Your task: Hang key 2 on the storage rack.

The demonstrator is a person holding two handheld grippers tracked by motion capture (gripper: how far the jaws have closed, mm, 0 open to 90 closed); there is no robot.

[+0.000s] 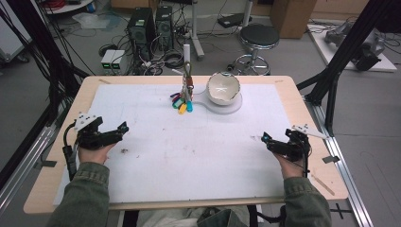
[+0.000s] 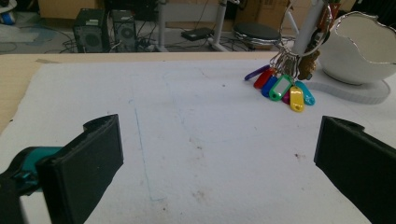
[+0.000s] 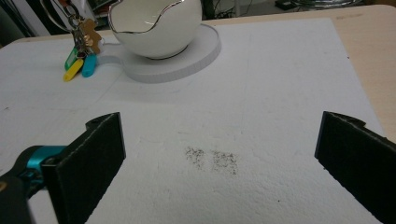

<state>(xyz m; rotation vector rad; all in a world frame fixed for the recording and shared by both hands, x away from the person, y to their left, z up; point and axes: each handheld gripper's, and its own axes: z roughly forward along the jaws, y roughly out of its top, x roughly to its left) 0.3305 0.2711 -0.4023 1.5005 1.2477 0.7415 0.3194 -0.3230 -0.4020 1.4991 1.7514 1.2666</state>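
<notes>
i have the left gripper (image 1: 124, 128) low over the white mat (image 1: 198, 156) on its near left part, jaws spread wide with nothing between them; in the left gripper view only bare, faintly stained mat lies in the gap. the right gripper (image 1: 265, 138) sits at the near right part of the mat, jaws equally wide apart and empty, with a grey smudge (image 3: 212, 160) on the mat just ahead of its jaws

well ahead of the left gripper and off to its right i see a bunch of coloured key tags (image 2: 285, 88) hanging from a metal ring (image 2: 306, 23) around a white upright post (image 2: 308, 28); the top of the ring and post are cut off by the frame edge. just beside the tags stands a white bowl with a wavy rim (image 2: 359, 53) on a flat white round base (image 2: 359, 91), also clipped at the frame's right edge

from the right gripper, the bowl is far ahead and slightly to its left, the tags further left. a small brown charm (image 3: 92, 39) hangs among them; its shape is hard to make out

i can't read anything on the tags
</notes>
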